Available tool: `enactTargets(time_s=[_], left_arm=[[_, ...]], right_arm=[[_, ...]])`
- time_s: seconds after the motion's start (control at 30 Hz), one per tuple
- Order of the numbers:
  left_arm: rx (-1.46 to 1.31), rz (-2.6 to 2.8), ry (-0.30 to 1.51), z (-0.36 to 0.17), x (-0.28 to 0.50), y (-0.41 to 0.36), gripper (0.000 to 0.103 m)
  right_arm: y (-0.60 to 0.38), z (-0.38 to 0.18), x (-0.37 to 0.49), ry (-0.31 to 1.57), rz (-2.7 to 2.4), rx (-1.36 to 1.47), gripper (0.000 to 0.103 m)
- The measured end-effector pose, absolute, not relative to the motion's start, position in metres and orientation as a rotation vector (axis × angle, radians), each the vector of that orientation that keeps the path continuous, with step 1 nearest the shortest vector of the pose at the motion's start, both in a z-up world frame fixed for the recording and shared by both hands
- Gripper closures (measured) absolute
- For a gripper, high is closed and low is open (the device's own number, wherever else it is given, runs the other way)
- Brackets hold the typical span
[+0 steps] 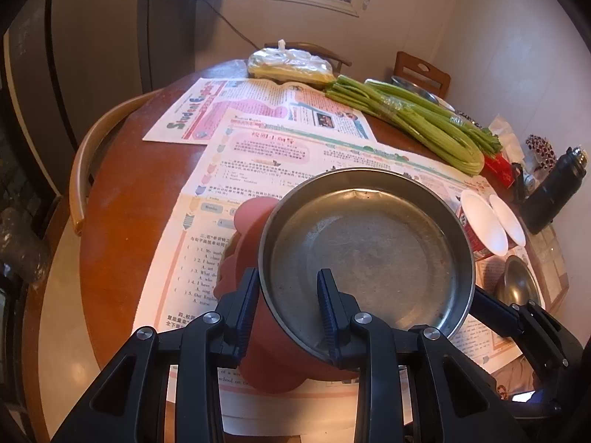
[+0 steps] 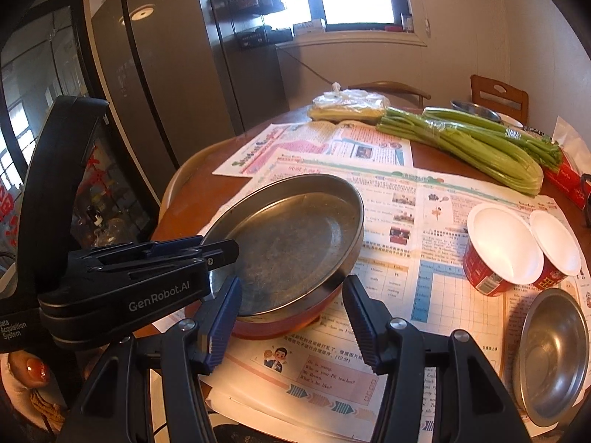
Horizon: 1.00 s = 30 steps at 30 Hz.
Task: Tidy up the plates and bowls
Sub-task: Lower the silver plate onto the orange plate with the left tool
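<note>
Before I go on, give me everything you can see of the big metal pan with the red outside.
The metal pan is round and shallow, with a dull, scuffed steel inside, a thin bright rim and a reddish-orange outside. It is empty and tilted, its far edge raised. The left gripper is shut on its near wall, one jaw inside, one outside. Whether its low edge touches the newspaper is unclear. The right gripper is open, just in front of it.

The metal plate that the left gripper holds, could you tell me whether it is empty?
Empty: the metal plate shows only its bare, scuffed bottom in both views.
</note>
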State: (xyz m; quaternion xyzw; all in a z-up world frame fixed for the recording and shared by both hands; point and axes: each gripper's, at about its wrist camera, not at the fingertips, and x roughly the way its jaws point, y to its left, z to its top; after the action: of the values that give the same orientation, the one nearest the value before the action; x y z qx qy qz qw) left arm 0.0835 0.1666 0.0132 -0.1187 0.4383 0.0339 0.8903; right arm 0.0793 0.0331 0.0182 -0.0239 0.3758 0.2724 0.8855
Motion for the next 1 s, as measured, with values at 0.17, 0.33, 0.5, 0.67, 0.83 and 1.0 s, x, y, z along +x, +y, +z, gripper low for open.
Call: enactTargets(time_s=[0.17, 0.33, 0.5, 0.67, 0.83, 1.0], left_arm=[[-0.25, 0.072, 0.925, 0.005, 0.087, 0.167, 0.071], [-0.249, 0.077, 0.941, -0.002, 0.09, 0.168, 0.071], [-0.248, 0.081, 0.956, -0.007, 0.093, 0.169, 0.071], [-0.222, 0.098, 0.958, -0.01, 0.095, 0.167, 0.071], [-0.22, 0.098, 0.956, -0.011, 0.097, 0.168, 0.071], [-0.218, 0.099, 0.953, -0.011, 0.097, 0.169, 0.07]], right_arm=[[0.035, 0.013, 0.081, 0.787, 0.564, -0.066, 0.046], [0.037, 0.007, 0.084, 0.798, 0.565, -0.078, 0.046], [0.04, 0.003, 0.087, 0.811, 0.566, -0.086, 0.046], [0.043, -0.002, 0.089, 0.819, 0.569, -0.096, 0.046], [0.045, -0.004, 0.092, 0.822, 0.57, -0.099, 0.046], [0.045, -0.005, 0.093, 0.823, 0.571, -0.094, 0.046]])
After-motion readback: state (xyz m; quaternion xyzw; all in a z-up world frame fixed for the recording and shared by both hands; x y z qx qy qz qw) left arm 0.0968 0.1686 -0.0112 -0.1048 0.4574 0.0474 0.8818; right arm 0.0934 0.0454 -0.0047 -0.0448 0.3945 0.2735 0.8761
